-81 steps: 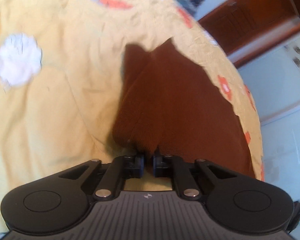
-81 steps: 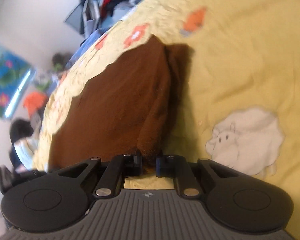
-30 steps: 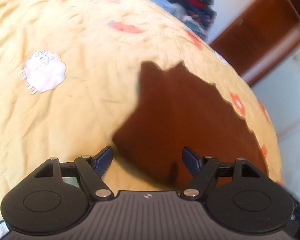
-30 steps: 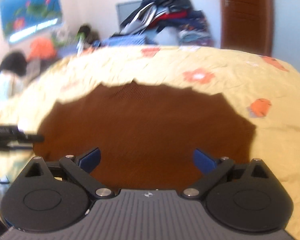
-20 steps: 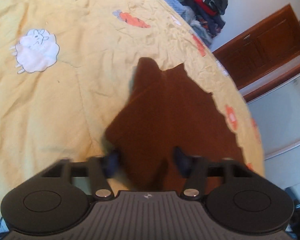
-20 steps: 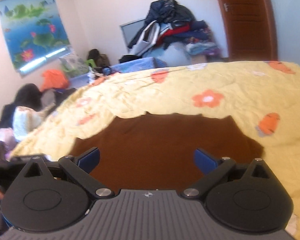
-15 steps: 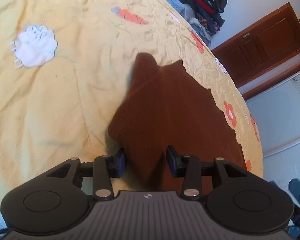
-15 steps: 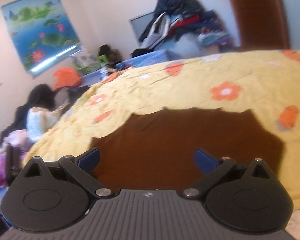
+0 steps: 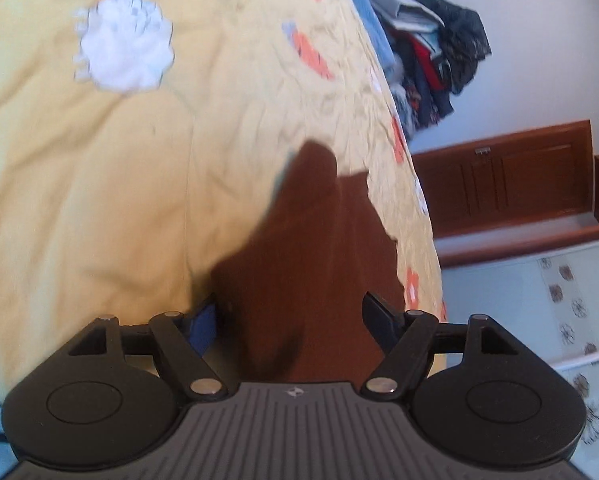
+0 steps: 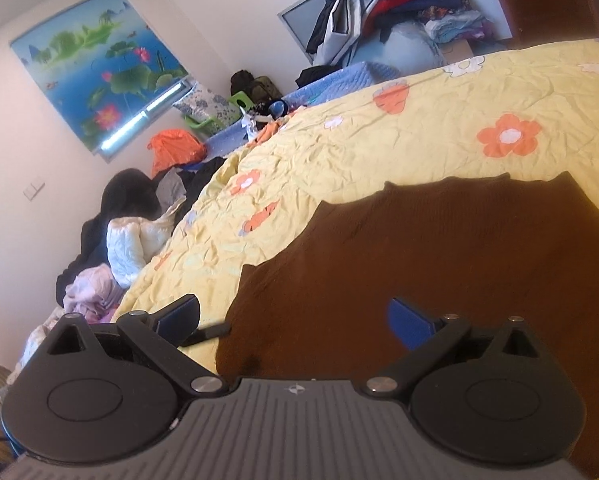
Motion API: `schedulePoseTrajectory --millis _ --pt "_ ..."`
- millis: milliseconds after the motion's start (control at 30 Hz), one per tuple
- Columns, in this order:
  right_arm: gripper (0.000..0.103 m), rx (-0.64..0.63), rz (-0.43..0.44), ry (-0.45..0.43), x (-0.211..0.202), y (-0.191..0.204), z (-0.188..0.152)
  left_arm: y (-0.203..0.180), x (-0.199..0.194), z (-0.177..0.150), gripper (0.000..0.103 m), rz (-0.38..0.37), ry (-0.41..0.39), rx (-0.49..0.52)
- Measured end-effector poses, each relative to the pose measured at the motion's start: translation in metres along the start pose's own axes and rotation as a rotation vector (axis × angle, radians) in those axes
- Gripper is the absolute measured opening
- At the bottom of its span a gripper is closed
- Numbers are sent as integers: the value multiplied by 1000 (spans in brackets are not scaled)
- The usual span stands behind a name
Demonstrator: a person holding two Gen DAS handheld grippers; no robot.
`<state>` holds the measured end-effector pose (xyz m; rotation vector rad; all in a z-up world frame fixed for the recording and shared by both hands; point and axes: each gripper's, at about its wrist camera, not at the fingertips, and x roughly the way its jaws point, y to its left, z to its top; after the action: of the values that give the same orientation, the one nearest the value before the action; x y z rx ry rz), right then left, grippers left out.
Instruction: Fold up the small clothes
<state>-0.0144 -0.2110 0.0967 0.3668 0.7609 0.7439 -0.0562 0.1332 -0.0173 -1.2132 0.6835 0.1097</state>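
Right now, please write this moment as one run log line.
left gripper: open, around brown garment edge | right gripper: open, over garment | garment: on yellow bedspread

Left wrist view: sits just behind the left claw [image 9: 290,318], low and close over the bed [image 9: 99,184], rolled sideways so the wooden door [image 9: 511,188] lies on its side at right. Frame slightly blurred.

Right wrist view: sits behind the right claw [image 10: 295,318], near bed level, roughly upright, facing across the bed [image 10: 439,100] toward the wall poster [image 10: 99,68] and clothes pile [image 10: 383,4].

Shared by both: the brown garment [image 9: 319,256] [image 10: 439,256] close in front, the yellow flowered cover, and the clothes pile [image 9: 431,48].
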Motion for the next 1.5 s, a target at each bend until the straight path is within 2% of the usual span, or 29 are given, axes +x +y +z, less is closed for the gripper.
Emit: schedulePoseTrajectory --millis 33,100,167,300,400,500,567,633,700,767,833,900,933,967,1000,1100,1200,1267,1333,1367,1433,1500 --pt "101 1 -5 3 2 1 0 -5 1 0 59 10 -17 43" --pt "101 -2 -9 8 5 3 2 -17 9 -3 34 96 -10 150" --pt "101 -4 -1 14 8 6 6 -24 15 -13 27 155 -8 263" --pt "102 25 44 55 28 7 18 -41 14 -32 14 216 -79 475" --pt "102 81 113 153 63 4 28 -64 9 -48 11 261 -136 669" --pt "102 84 172 274 104 7 36 -90 6 -77 11 287 -196 945" --pt "101 59 181 356 131 10 41 -101 9 -101 11 329 -216 1137" --pt "101 54 166 408 153 11 45 -103 15 -122 11 358 -241 1283" --pt "100 54 148 452 172 11 47 -104 21 -137 11 379 -255 1387" --pt "96 12 89 483 187 14 47 -103 26 -150 11 393 -263 1488" --pt "88 -45 26 495 199 18 46 -103 30 -160 11 396 -269 1560" --pt "74 -98 12 501 205 20 46 -104 32 -167 11 395 -275 1607" --pt "72 -128 0 506 208 21 46 -105 34 -170 11 391 -271 1625" --pt "56 -150 -13 502 209 20 46 -106 35 -172 11 388 -269 1636" --pt "25 -163 -3 482 206 16 47 -109 37 -175 11 384 -269 1649" --pt "24 -156 41 442 190 -2 58 -126 42 -186 11 333 -275 1691" --pt "24 -173 42 359 144 -25 75 -155 47 -211 11 206 -268 1729" --pt "24 -159 35 290 102 -47 86 -171 51 -238 11 95 -245 1768" --pt "24 -117 4 237 59 -79 89 -179 60 -265 11 1 -186 1805" --pt "24 -84 -15 216 42 -98 87 -178 69 -278 12 -34 -116 1831" --pt "27 13 -52 204 16 -140 73 -172 82 -292 14 -68 -8 1851" --pt "37 108 -123 215 5 -178 53 -164 79 -295 15 -97 27 1842"
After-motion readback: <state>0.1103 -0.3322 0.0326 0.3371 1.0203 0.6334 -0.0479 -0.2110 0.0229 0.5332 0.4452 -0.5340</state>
